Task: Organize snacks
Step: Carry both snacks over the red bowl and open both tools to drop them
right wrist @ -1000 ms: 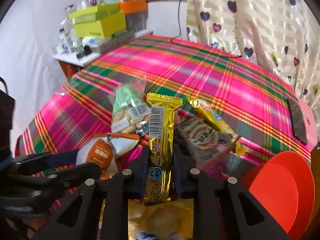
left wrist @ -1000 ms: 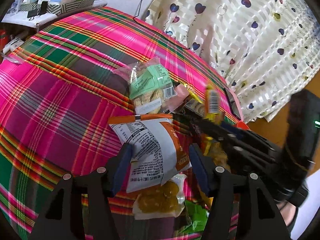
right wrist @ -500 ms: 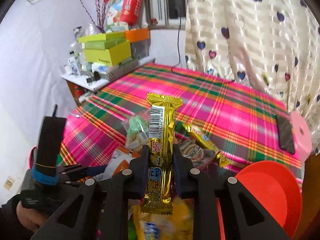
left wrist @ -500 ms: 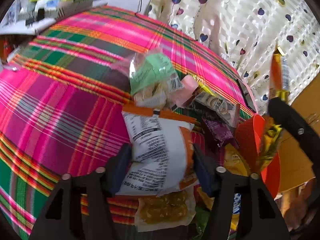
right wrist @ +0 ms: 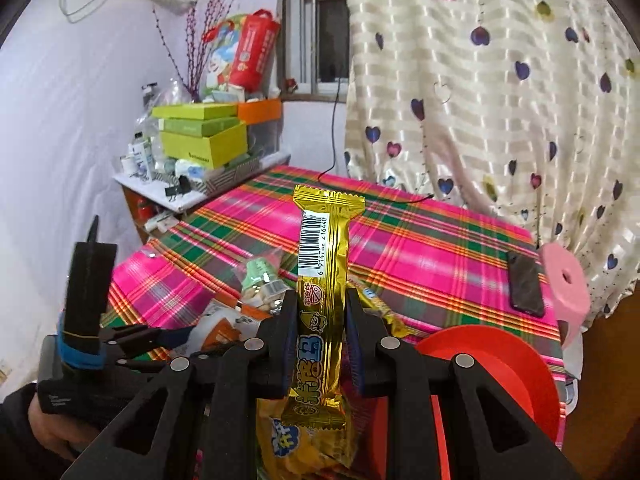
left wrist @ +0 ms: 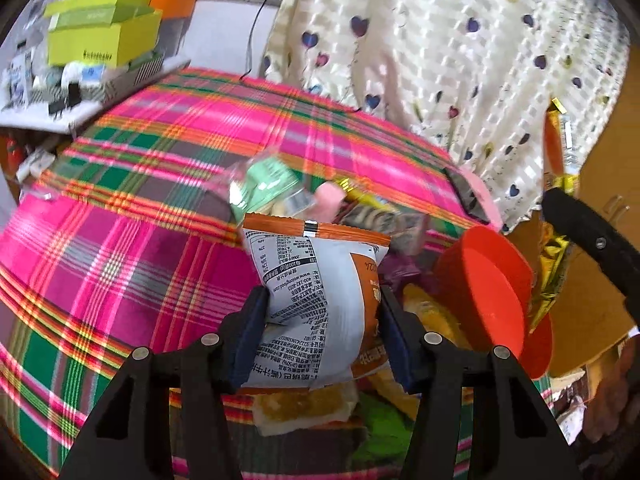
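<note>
A white and orange snack bag [left wrist: 316, 280] stands between the fingers of my left gripper [left wrist: 324, 320]. Its jaws are closing and the blue pads press the bag's sides, holding it just above the snack pile. My right gripper [right wrist: 322, 308] is shut on a gold snack bar [right wrist: 324, 240], which it holds upright, well above the table. In the left wrist view that bar [left wrist: 560, 152] shows at the far right. A red bowl [left wrist: 488, 292] sits tilted at the table's near right, below the bar. The left gripper [right wrist: 160, 340] appears low left in the right wrist view.
More snacks lie heaped on the plaid tablecloth [left wrist: 120, 248], among them a green-labelled bag [left wrist: 264, 184]. A dark phone [right wrist: 524, 284] and a pink tape roll [right wrist: 564, 284] lie at the right edge. Behind stand a heart-print curtain [right wrist: 500, 100] and a cluttered shelf [right wrist: 200, 140].
My right gripper has risen high above the pile with the gold bar. The left jaws have narrowed onto the white and orange bag and lifted it a little.
</note>
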